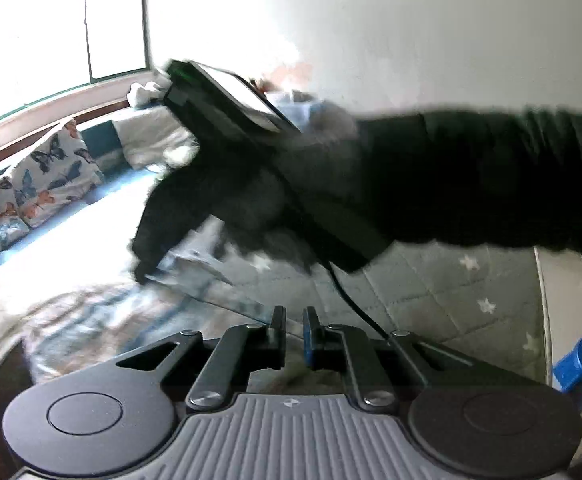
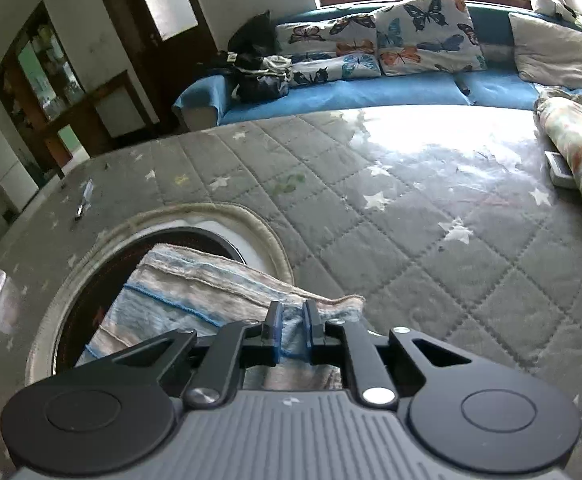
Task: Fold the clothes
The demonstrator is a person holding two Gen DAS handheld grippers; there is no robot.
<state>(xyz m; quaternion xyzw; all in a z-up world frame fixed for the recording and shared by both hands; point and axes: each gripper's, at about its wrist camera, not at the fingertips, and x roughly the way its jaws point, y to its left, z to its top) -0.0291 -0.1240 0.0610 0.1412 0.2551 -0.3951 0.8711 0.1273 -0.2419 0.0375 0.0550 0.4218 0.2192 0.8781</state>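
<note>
A striped blue, white and tan cloth [image 2: 211, 288] lies folded over a round dark opening in the grey quilted mat [image 2: 411, 240]. My right gripper [image 2: 291, 312] is shut on the near edge of this cloth, which bunches between the fingers. In the left wrist view the same cloth [image 1: 103, 320] lies blurred at lower left. My left gripper [image 1: 294, 316] has its jaws nearly together, with the cloth's dark edge running in front of the tips; I cannot tell if it holds it. The other gripper [image 1: 227, 152] and a dark-sleeved arm [image 1: 471, 184] cross above the cloth.
A blue sofa [image 2: 371, 92] with butterfly pillows [image 2: 423, 32] runs along the far side. A rolled floral cloth [image 2: 575, 152] lies at the mat's right. A pen [image 2: 85, 200] lies at left. A blue object [image 1: 579, 364] sits at the mat's right edge.
</note>
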